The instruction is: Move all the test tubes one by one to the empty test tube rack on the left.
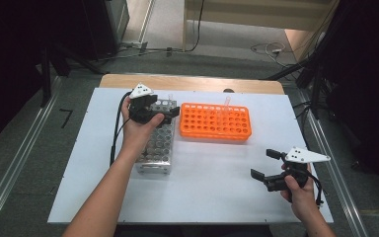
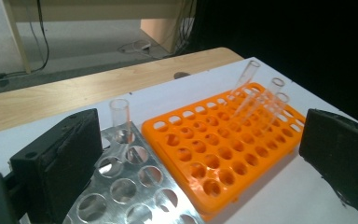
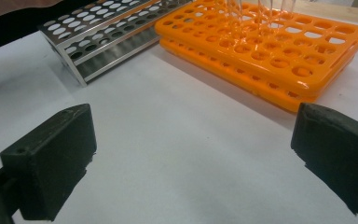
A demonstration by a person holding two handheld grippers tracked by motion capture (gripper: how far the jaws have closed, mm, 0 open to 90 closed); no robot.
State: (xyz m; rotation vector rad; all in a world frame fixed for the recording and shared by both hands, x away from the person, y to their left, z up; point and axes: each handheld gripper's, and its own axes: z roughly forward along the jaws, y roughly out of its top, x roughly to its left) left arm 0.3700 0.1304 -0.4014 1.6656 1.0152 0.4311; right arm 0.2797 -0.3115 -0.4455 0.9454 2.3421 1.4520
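An orange tube rack lies at the middle back of the white table, with a glass tube standing in its far rows. Left of it stands a metal tube rack with one glass tube at its far end. My left gripper hovers open over the metal rack's far end. In the left gripper view that tube stands between the jaws, nearer the left one, and three tubes lean in the orange rack. My right gripper is open above bare table at the front right.
The white board covers the wooden table. In the right gripper view the orange rack and the metal rack lie ahead beyond bare white surface. Cables lie on the floor behind the table.
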